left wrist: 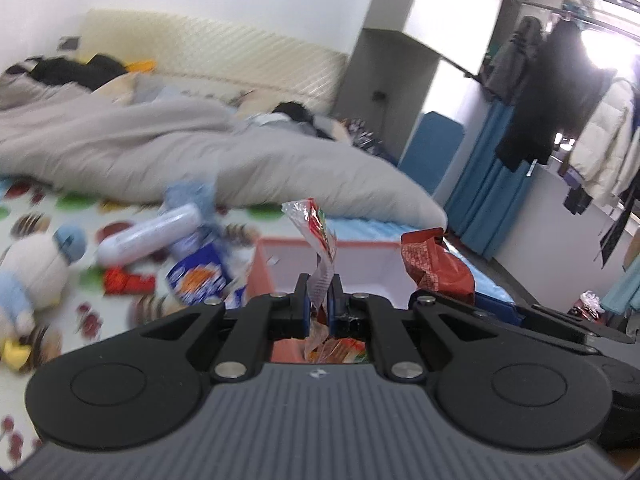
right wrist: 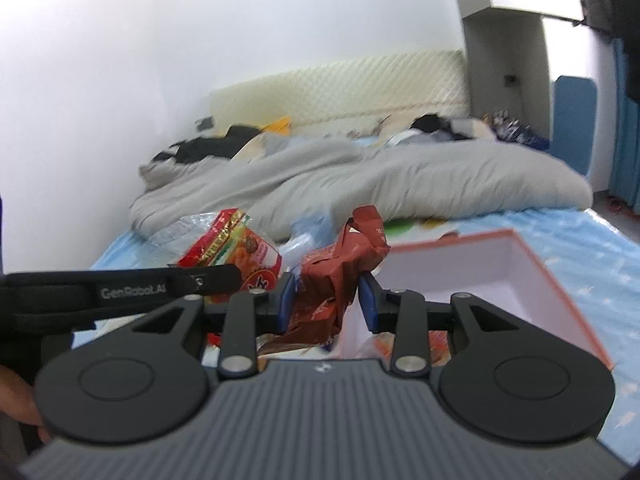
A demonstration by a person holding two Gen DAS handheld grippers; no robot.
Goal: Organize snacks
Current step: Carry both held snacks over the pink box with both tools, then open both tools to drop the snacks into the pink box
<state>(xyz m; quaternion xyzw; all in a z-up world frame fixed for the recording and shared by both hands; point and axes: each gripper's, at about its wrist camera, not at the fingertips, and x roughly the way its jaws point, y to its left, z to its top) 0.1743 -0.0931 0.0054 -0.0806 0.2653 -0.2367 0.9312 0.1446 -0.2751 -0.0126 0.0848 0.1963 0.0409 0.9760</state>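
Left wrist view: my left gripper (left wrist: 319,294) pinches the crinkly sealed edge of a light, floppy red-and-clear snack packet (left wrist: 316,232), held above the pink box (left wrist: 360,256) on the bed. Right wrist view: my right gripper (right wrist: 328,300) clamps a soft, crumpled dark-red snack bag (right wrist: 340,264) mid-body, beside that box.

The black strap (right wrist: 120,286) reads "GenRobot.AI".

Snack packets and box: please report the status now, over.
Left gripper shut on thin red-and-clear packet. Right gripper shut on crumpled dark red packet. Pink box open ahead. Nothing blocking it.
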